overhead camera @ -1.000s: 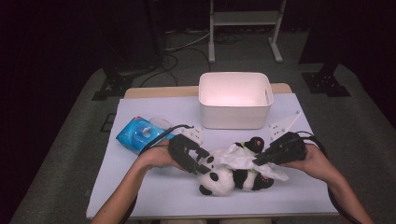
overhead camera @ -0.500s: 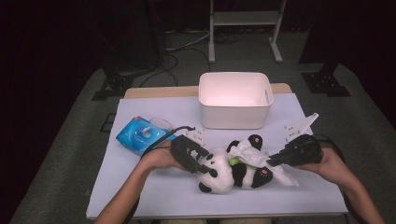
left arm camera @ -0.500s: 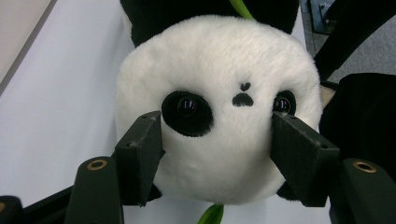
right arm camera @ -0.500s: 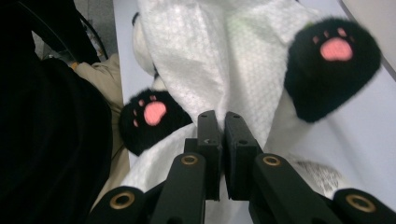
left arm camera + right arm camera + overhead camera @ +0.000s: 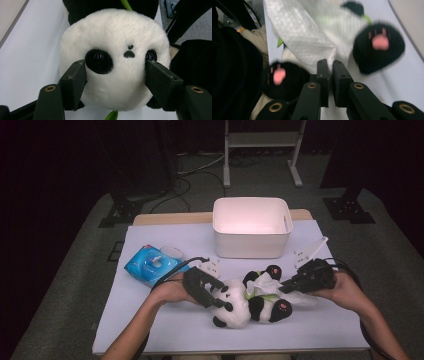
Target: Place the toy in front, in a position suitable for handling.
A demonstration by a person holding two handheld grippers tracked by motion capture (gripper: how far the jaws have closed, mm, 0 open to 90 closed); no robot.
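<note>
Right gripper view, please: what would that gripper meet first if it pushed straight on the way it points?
Probably the black-and-white plush panda's body between its pink-soled feet, behind the white wipe that the right gripper pinches; depth is unclear.

Plush panda (image 5: 117, 62) fuzzy (eyes glossy); wipe (image 5: 299, 37) textured paper.

No lettering can be read on the blue wipes pack (image 5: 152, 265) near the tabletop's left edge, nor anywhere else in view.
</note>
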